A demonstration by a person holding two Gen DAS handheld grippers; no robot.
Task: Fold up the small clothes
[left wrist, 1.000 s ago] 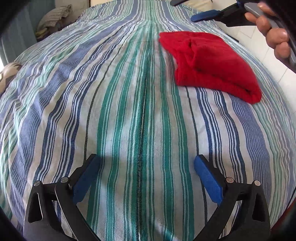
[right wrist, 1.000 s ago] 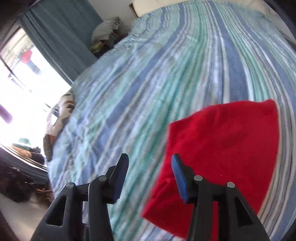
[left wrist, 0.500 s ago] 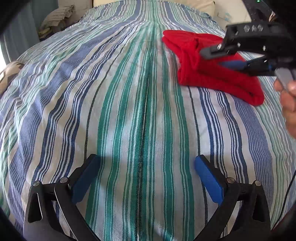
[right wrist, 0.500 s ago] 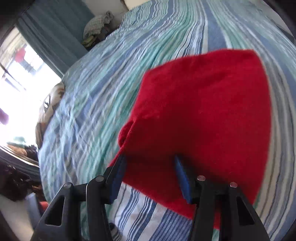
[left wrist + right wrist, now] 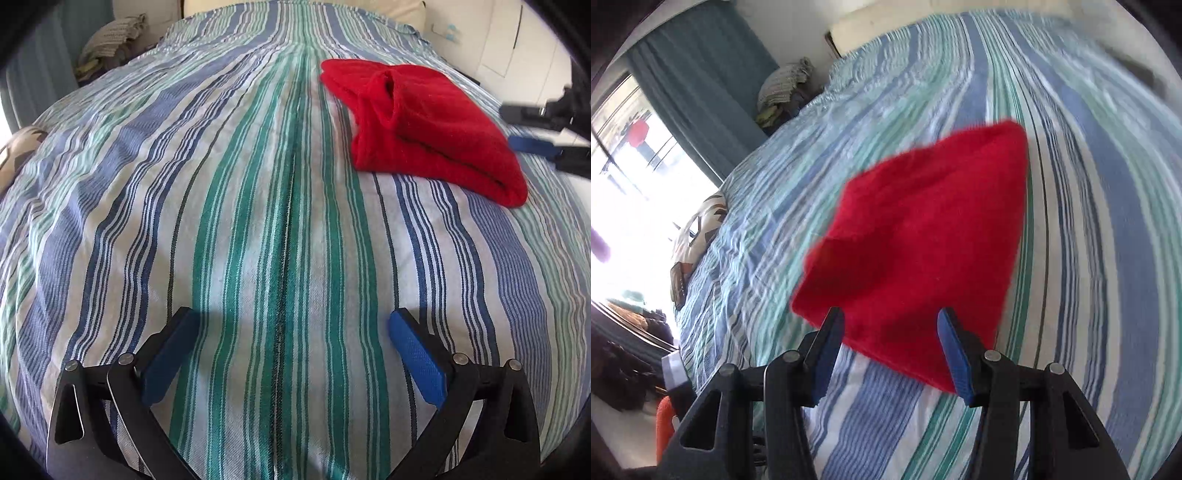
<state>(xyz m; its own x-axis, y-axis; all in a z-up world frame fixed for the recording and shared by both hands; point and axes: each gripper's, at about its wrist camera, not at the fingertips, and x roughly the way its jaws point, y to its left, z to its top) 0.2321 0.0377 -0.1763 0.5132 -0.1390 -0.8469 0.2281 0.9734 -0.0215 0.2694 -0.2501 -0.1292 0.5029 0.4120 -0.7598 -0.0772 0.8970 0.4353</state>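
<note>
A folded red garment (image 5: pixel 424 122) lies on the striped bedspread (image 5: pixel 258 221) at the far right of the left wrist view. It fills the middle of the right wrist view (image 5: pixel 923 240). My left gripper (image 5: pixel 291 354) is open and empty, low over the bedspread, well short of the garment. My right gripper (image 5: pixel 890 350) is open and empty just off the garment's near edge. It also shows at the right edge of the left wrist view (image 5: pixel 546 129), beside the garment.
A pile of clothes (image 5: pixel 783 88) sits beyond the bed's far corner by a teal curtain (image 5: pixel 701 81). A patterned pillow (image 5: pixel 698 229) lies at the bed's window side. White cupboards (image 5: pixel 517 48) stand to the right of the bed.
My right gripper came down over the red garment, then drew back off it towards the bed's right side, with its jaws wider. The left gripper has stayed in place.
</note>
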